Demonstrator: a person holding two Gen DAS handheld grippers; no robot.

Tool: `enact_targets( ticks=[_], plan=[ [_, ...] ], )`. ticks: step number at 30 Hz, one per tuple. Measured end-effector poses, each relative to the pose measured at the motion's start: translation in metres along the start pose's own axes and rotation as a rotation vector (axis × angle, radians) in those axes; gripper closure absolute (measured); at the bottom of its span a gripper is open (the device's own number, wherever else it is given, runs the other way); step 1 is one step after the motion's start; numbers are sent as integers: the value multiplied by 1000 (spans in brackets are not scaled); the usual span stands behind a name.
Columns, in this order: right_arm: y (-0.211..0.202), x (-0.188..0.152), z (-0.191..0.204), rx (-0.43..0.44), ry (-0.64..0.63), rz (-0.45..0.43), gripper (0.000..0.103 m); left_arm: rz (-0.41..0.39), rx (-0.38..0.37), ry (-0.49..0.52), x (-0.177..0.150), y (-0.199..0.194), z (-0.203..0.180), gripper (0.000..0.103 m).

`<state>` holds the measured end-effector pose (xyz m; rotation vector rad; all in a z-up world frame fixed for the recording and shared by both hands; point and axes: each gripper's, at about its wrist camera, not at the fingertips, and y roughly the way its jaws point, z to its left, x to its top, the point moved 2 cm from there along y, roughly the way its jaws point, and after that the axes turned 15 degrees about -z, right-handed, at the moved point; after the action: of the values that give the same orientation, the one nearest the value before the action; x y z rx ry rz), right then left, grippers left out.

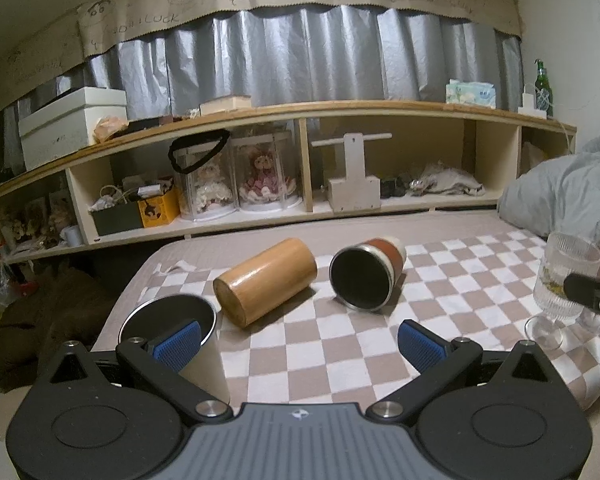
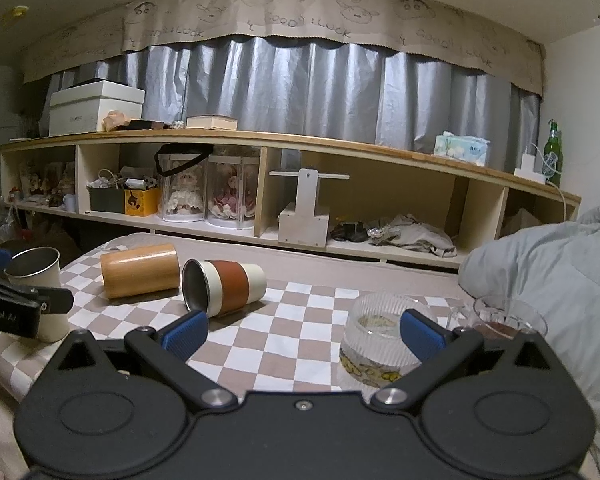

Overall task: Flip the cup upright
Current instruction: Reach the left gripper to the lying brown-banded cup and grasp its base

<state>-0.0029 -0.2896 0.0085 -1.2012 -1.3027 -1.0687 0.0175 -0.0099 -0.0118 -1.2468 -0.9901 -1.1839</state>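
A cream cup with a brown sleeve (image 1: 366, 274) lies on its side on the checkered cloth (image 1: 320, 344), mouth toward me; it also shows in the right wrist view (image 2: 224, 286). A bamboo cup (image 1: 266, 280) lies on its side to its left, seen too in the right wrist view (image 2: 140, 270). A white metal cup (image 1: 196, 336) stands upright at the left, seen again in the right wrist view (image 2: 40, 280). My left gripper (image 1: 300, 346) is open and empty, short of the lying cups. My right gripper (image 2: 304, 334) is open and empty.
A ribbed stemmed glass (image 1: 560, 280) stands at the right, close under my right gripper (image 2: 380, 340), with a glass mug (image 2: 508, 318) beside it. A grey duvet (image 2: 548, 272) lies to the right. A long shelf (image 1: 300, 200) runs behind the bed.
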Motion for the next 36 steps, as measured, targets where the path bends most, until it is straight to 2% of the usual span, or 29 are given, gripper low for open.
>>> enact_targets(
  ticks=[7,16,21,31,36],
  plan=[
    [-4,0,-4,24,11,-19,0,-13,-45,36,12,23,-13,0],
    [-1,-6,-21,42,79,-12,0,67,-235,50,12,96,-38,0],
    [-2,-7,-30,48,116,-29,0,127,-350,151,4,148,-51,0],
    [5,-20,-44,60,183,-35,0,206,-484,406,-1,216,-65,0],
    [9,-25,-46,77,184,-19,0,277,-512,488,-5,238,-76,0]
  ],
)
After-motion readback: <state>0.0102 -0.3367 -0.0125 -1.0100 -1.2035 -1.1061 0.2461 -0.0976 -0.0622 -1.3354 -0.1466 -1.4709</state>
